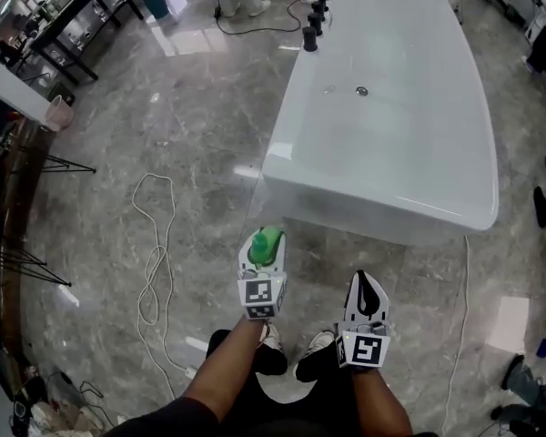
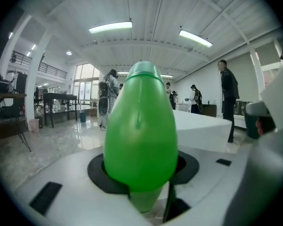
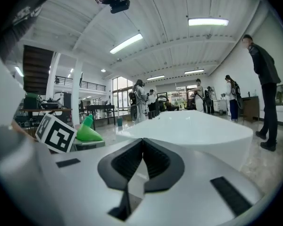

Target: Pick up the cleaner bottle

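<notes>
A bright green cleaner bottle [image 1: 269, 240] sits upright between the jaws of my left gripper [image 1: 260, 255], which is shut on it and held up in the air in front of the person. In the left gripper view the bottle [image 2: 140, 126] fills the middle, its tapered lower end wedged in the dark pads. My right gripper [image 1: 367, 291] hangs beside it to the right, its pads [image 3: 132, 161] closed together with nothing between them. The right gripper view catches the bottle's green top [image 3: 88, 132] at the left, next to the left gripper's marker cube [image 3: 55, 133].
A large white bathtub [image 1: 455, 153] with a black faucet [image 1: 313, 21] stands just ahead on the marble floor. A white cable [image 1: 155, 244] loops on the floor at left, near tripod legs [image 1: 36, 271]. Several people [image 3: 264, 98] stand beyond the tub.
</notes>
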### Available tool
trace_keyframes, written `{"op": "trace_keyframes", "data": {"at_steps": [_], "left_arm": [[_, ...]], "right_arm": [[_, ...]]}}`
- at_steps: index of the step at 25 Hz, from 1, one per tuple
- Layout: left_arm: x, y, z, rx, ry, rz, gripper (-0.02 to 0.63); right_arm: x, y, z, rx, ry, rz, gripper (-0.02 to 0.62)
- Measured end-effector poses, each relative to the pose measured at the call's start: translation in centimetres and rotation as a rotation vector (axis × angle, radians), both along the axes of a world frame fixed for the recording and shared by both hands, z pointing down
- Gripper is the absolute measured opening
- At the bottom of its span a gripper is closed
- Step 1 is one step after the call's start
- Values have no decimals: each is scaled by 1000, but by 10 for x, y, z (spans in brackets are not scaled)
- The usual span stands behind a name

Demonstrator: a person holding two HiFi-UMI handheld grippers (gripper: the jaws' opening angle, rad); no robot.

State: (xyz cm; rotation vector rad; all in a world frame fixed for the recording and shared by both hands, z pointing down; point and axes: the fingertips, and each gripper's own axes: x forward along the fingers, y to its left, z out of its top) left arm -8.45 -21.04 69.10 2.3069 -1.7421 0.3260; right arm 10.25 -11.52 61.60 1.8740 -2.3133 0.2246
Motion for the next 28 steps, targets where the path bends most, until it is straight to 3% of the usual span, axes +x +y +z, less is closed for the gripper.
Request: {"op": "trace_keyframes", "data": {"at_steps": [6, 11, 18, 28], "left_arm": [[35, 35, -175, 5, 27, 26, 184], [54, 70, -274, -9, 13, 68, 185], [68, 72, -324, 6, 46, 84, 185], [76, 23, -391, 81, 47, 198, 186]], "right_arm": [[30, 14, -154, 14, 48, 1, 17], [46, 31, -243, 37, 61, -2, 17], [68, 28, -288, 74, 64, 26, 17], [67, -11, -337, 119, 105, 82, 17]]}}
